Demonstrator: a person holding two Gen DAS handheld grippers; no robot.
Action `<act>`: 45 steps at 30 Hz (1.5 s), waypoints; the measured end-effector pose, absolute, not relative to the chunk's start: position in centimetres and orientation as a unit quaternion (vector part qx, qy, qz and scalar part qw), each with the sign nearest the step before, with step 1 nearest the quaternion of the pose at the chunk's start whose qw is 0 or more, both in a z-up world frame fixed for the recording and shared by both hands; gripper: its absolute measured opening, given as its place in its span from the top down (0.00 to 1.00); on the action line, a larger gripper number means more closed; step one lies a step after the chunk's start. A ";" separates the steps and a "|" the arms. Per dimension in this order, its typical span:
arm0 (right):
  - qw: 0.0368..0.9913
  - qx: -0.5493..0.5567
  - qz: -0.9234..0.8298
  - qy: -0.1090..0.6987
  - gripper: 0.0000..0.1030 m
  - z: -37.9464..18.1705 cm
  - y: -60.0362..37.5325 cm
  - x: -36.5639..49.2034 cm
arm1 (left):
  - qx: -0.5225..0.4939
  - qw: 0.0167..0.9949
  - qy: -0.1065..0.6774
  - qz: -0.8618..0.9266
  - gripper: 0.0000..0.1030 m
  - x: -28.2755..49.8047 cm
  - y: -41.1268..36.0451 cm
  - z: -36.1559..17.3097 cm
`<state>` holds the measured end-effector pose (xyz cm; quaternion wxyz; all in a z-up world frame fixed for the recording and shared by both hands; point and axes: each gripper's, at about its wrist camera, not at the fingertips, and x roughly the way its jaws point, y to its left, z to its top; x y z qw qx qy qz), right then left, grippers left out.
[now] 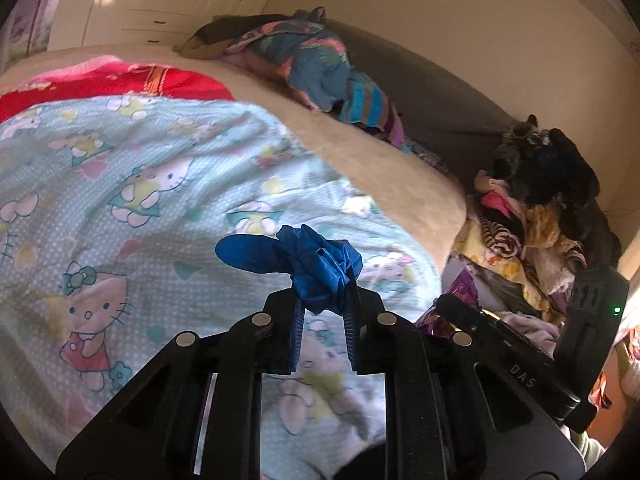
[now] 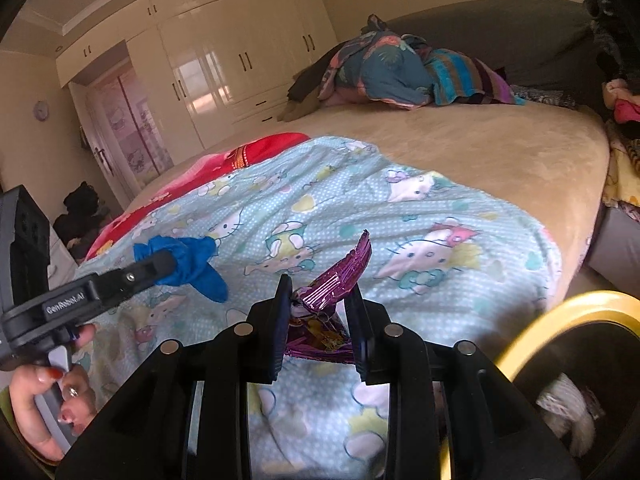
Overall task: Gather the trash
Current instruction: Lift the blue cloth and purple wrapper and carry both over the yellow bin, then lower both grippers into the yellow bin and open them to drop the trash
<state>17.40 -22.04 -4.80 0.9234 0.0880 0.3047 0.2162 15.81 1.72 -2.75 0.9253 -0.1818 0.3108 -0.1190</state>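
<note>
- The left gripper (image 1: 322, 300) is clamped on a crumpled blue glove (image 1: 304, 264) held above the cartoon-print blanket (image 1: 140, 184); one glove finger sticks out leftward.
- The right gripper (image 2: 320, 320) pinches a purple foil wrapper (image 2: 336, 284), its long axis slanting up-right, near the yellow-rimmed bin (image 2: 560, 312).

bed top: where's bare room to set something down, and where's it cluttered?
Free: the beige blanket between the cartoon-print quilt and the clothes heap at the grey headboard. The quilt itself is bare apart from both grippers above it. Crowded: the clothes pile beside the bed, and the headboard end.
</note>
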 end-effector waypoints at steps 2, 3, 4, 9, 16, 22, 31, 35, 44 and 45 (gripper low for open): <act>0.926 0.088 0.208 0.303 0.75 -4.5 -23.0 16.6 | -0.174 0.927 0.306 -0.127 0.88 15.3 0.9 -2.1; 0.927 0.088 0.204 0.303 0.75 -4.4 -23.4 16.3 | -0.170 0.928 0.304 -0.132 0.88 15.0 0.5 -1.8; 0.928 0.088 0.199 0.303 0.75 -4.3 -23.9 15.9 | -0.165 0.929 0.301 -0.137 0.88 14.7 -0.1 -1.5; 0.934 0.091 0.172 0.299 0.75 -3.5 -26.5 14.2 | -0.149 0.929 0.296 -0.162 0.88 13.6 -2.2 -0.6; 0.938 0.090 0.150 0.300 0.75 -3.1 -29.3 12.4 | -0.128 0.927 0.296 -0.191 0.88 12.3 -5.0 0.0; 0.942 0.072 0.128 0.301 0.75 -3.0 -32.0 10.9 | -0.107 0.923 0.298 -0.218 0.88 11.3 -7.6 0.3; 0.938 0.102 0.103 0.314 0.75 -3.5 -36.8 10.2 | -0.061 0.916 0.303 -0.256 0.88 10.0 -12.3 0.4; 0.938 0.096 0.094 0.320 0.75 -3.9 -38.4 9.5 | -0.046 0.910 0.311 -0.270 0.88 9.7 -14.2 -0.1; 0.930 0.094 0.090 0.343 0.75 -6.1 -40.5 8.6 | -0.021 0.896 0.334 -0.291 0.88 9.6 -17.6 -1.8; 0.929 0.095 0.089 0.346 0.75 -6.4 -40.7 8.5 | -0.019 0.895 0.337 -0.292 0.88 9.6 -17.8 -2.0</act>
